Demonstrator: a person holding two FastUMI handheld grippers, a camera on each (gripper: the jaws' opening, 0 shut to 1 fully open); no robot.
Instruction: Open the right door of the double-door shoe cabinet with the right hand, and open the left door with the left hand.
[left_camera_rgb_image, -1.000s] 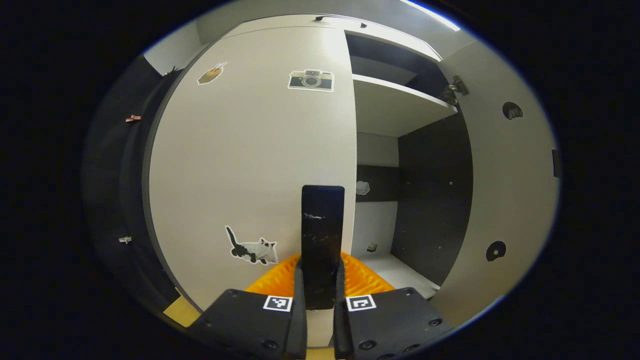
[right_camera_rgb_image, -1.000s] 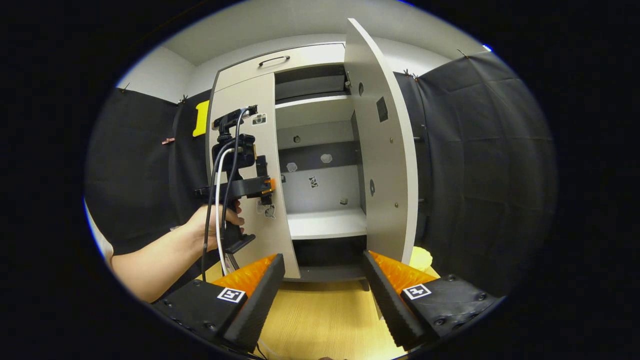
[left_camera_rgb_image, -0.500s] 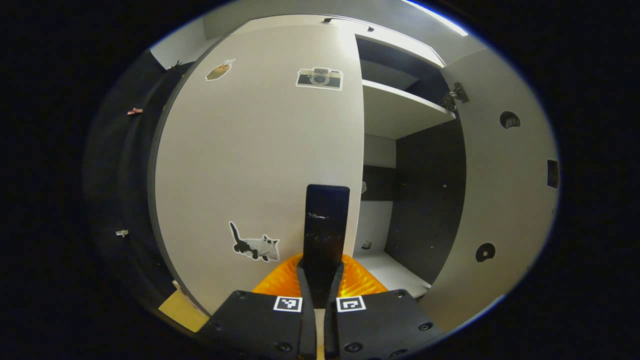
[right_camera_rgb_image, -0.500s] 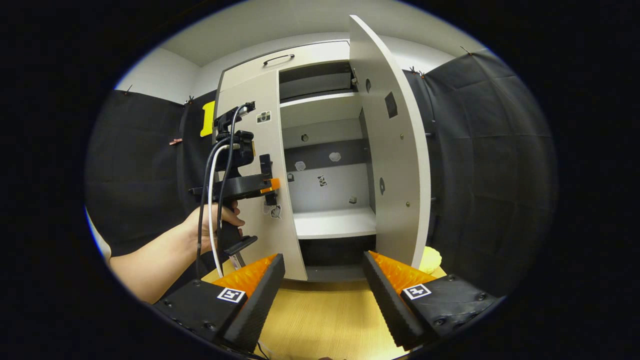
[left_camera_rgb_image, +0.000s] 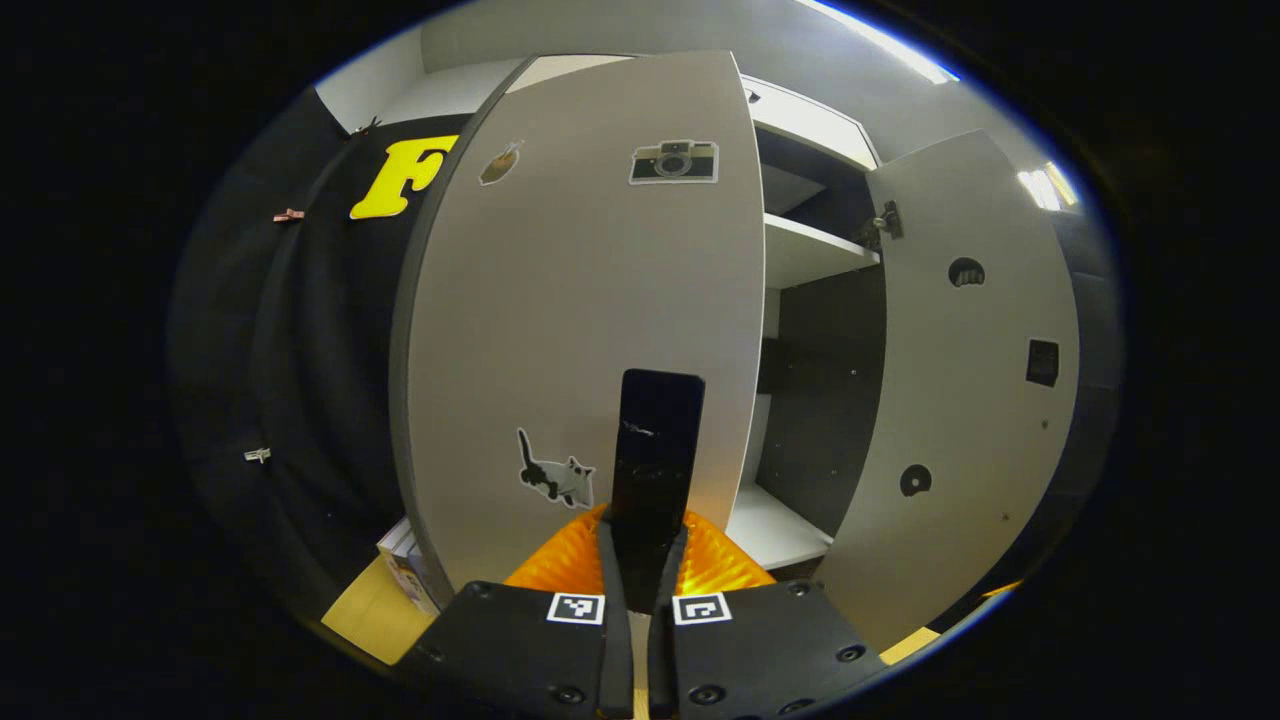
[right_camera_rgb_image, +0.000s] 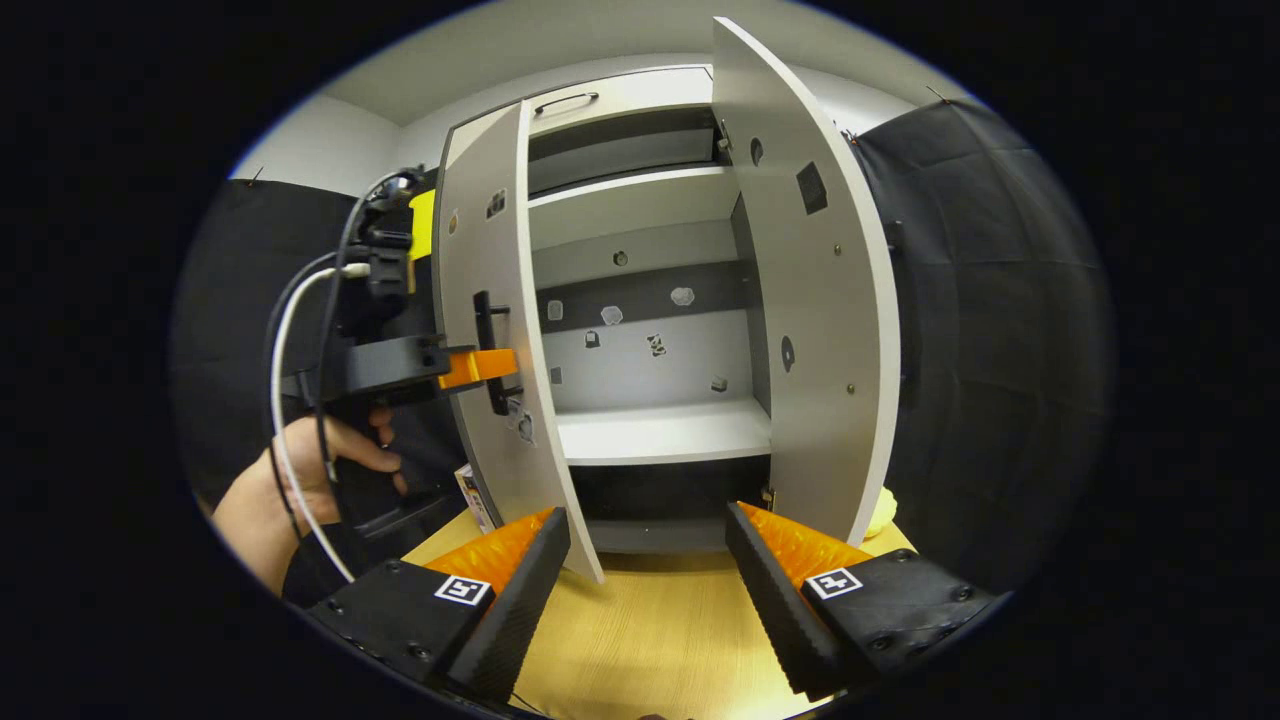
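Here, at the far left of the right gripper view, black cloth hangs as the booth wall (right_camera_rgb_image: 250, 270), with pale wall and ceiling above it. In front of it my hand (right_camera_rgb_image: 290, 470) holds my left gripper (right_camera_rgb_image: 500, 362), its orange fingers (right_camera_rgb_image: 478, 366) pressed together on the black handle (right_camera_rgb_image: 487, 350) of the left door (right_camera_rgb_image: 490, 330). In the left gripper view that handle (left_camera_rgb_image: 655, 470) stands upright between my closed fingers (left_camera_rgb_image: 560, 560), clamped from both sides. The left door (left_camera_rgb_image: 580, 320) is swung partly out; it carries a camera sticker (left_camera_rgb_image: 675, 162) up top and a cat sticker (left_camera_rgb_image: 555, 478) low down.

Next comes the shoe cabinet (right_camera_rgb_image: 640, 300) itself, its inside showing: a white upper shelf (right_camera_rgb_image: 630, 205), a dark band across the back panel, and a lower shelf (right_camera_rgb_image: 660, 435) with small stickers on the wall behind.

To the right of that, the right door (right_camera_rgb_image: 810, 330) stands wide open, edge toward me. My right gripper (right_camera_rgb_image: 650, 570) hangs with its fingers spread apart, holding nothing, over the light wooden floor (right_camera_rgb_image: 640, 640). A yellow object (right_camera_rgb_image: 880, 512) peeks out low behind the right door; I cannot tell what it is. More black cloth closes the far right.
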